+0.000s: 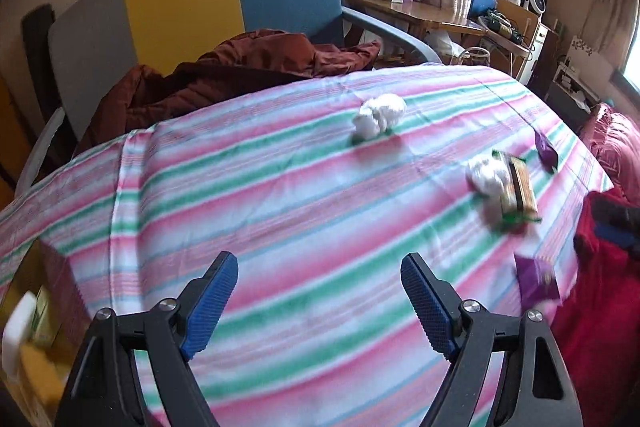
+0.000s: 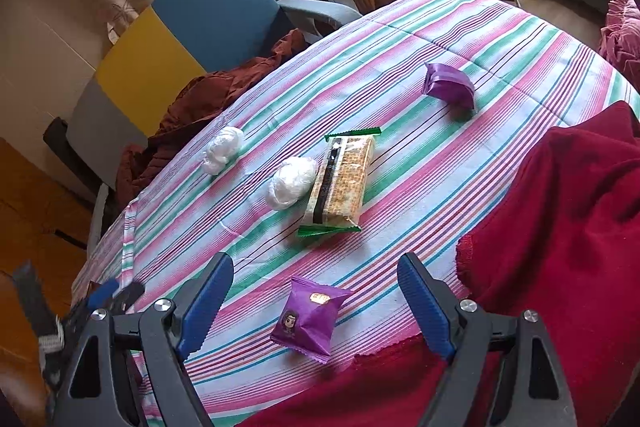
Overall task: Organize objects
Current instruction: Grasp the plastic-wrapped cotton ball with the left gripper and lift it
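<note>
Your left gripper (image 1: 320,301) has its fingers spread wide, nothing between them, hovering over a bare stretch of the striped cloth (image 1: 280,211). Low on its left side sits an open box (image 1: 38,311) with blurred contents. Ahead of it, slightly right of centre, lies a white wad (image 1: 380,117), well apart from the fingers. Further right, a second white wad (image 1: 488,175) touches a long biscuit pack (image 1: 520,189), and beyond them a purple packet (image 1: 545,149) sits near the cloth's edge. Another purple packet (image 1: 536,281) lies closer in, off to the gripper's right, blurred.

Your right gripper (image 2: 316,299) is also spread wide and holds nothing. The near purple packet (image 2: 308,319) lies just ahead of it, roughly in line with the gap between the fingers, tilted on the striped cloth (image 2: 400,39). Further on, from the left: one white wad (image 2: 224,149) alone, then the other wad (image 2: 292,183) against the biscuit pack (image 2: 342,181), then the far purple packet (image 2: 448,85) well apart. A red blanket (image 2: 560,227) covers the cloth's right side, just beside the right finger.
</note>
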A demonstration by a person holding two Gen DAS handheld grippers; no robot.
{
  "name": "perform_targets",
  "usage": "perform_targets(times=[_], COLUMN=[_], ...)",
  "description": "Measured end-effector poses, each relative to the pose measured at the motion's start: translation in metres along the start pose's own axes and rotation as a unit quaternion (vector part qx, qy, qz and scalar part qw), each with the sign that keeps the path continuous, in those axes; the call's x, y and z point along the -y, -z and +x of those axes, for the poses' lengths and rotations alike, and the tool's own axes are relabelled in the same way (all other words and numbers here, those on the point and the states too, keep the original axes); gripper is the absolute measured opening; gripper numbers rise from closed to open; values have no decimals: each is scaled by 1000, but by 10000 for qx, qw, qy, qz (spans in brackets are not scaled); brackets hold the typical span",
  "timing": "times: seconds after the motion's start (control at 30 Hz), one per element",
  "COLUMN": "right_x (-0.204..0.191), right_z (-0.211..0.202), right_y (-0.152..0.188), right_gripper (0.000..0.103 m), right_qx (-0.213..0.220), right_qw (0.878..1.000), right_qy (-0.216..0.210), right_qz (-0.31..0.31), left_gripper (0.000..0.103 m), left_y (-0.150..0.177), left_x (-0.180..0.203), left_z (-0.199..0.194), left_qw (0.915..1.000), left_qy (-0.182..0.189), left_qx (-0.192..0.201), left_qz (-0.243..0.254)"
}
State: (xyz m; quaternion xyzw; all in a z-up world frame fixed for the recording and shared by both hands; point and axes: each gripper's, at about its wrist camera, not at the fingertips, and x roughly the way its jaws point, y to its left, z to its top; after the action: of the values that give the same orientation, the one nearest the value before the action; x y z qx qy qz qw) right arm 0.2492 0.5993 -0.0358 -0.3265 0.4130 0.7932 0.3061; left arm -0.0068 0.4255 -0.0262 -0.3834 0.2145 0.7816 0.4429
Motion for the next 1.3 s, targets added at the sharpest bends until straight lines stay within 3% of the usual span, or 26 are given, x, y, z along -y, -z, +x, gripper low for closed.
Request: perform_targets(times=[0.23, 0.47, 0.8, 0.87, 0.9, 0.93, 1.1, 1.2, 1.3], right_x=[1, 2, 3, 2, 1, 1, 0, 2, 4], right_z=[7, 4, 0, 1, 1, 2, 6, 7, 13], right_y=[-2, -1, -1, -1, -2, -2, -2, -2, -3], right_gripper=[86, 86, 85, 85, 84, 84, 81, 81, 81], right_qx=[-249, -167, -49, -51, -75, -99, -239, -281, -461], right_qw=[9988, 9976, 9970, 9974, 9975, 9974, 9974, 9968, 9952], right_qy=[-423, -672, -766, -715, -706, -703, -663, -736, -857], right_qz=[-39, -16, -35, -52, -75, -91, -163, -142, -83], left_gripper=[84, 84, 85, 74, 47, 36, 35, 35, 35], left_y=[-48, -96, -133, -133, -133, -132, -101, -67, -31], left_x=[15, 44, 79, 79, 77, 74, 69, 60, 55], left_z=[46, 88, 169, 184, 187, 187, 159, 138, 109], left_qw=[9997, 9960, 9890, 9890, 9902, 9923, 9945, 9957, 9966], left_qy=[-4, -14, -254, -270, -157, 119, 328, 499, 443], left_qx=[80, 374, -67, -199, -276, -323, -242, -425, -459], left_qz=[247, 815, 1453, 1444, 1363, 1189, 966, 655, 525])
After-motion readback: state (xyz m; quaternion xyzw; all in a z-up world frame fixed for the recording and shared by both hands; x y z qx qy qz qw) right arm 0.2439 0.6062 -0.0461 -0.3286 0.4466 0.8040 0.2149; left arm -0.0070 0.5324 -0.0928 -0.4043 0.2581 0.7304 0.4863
